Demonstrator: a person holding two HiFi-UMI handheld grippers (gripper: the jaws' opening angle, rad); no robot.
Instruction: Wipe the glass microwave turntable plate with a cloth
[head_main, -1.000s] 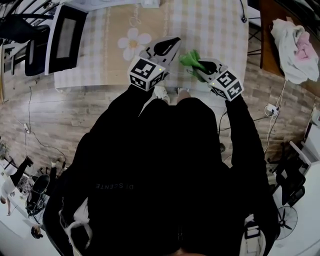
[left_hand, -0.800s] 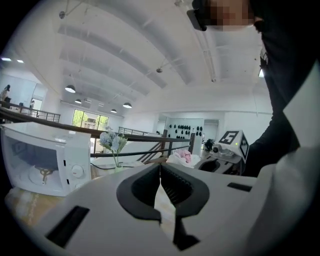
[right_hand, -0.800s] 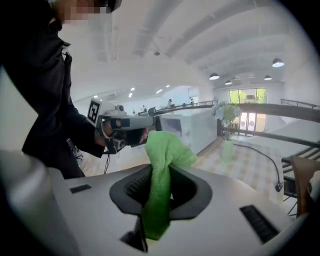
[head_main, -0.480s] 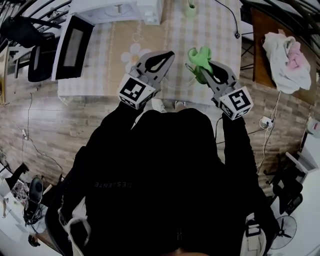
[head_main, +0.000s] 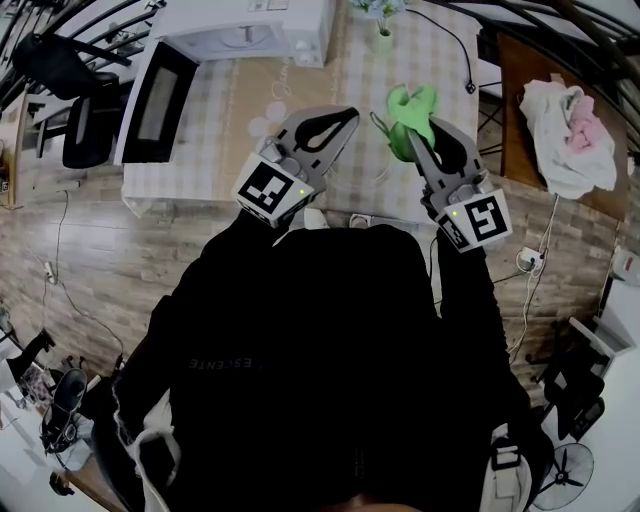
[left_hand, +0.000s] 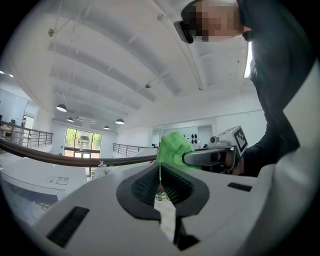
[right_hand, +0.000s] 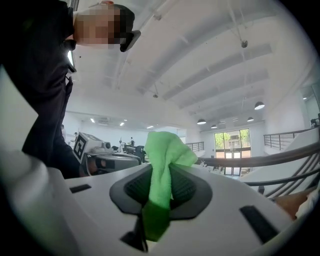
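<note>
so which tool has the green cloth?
The right tool: its jaws are shut on the green cloth. The left tool has none, only a thin pale edge between its nearly closed jaws.

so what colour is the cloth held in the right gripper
Bright green. The cloth shows best in the right gripper view.

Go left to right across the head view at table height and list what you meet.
black office chair → open microwave door → left gripper → green cloth, pinched in the right gripper → white and pink laundry pile on the wooden side table
</note>
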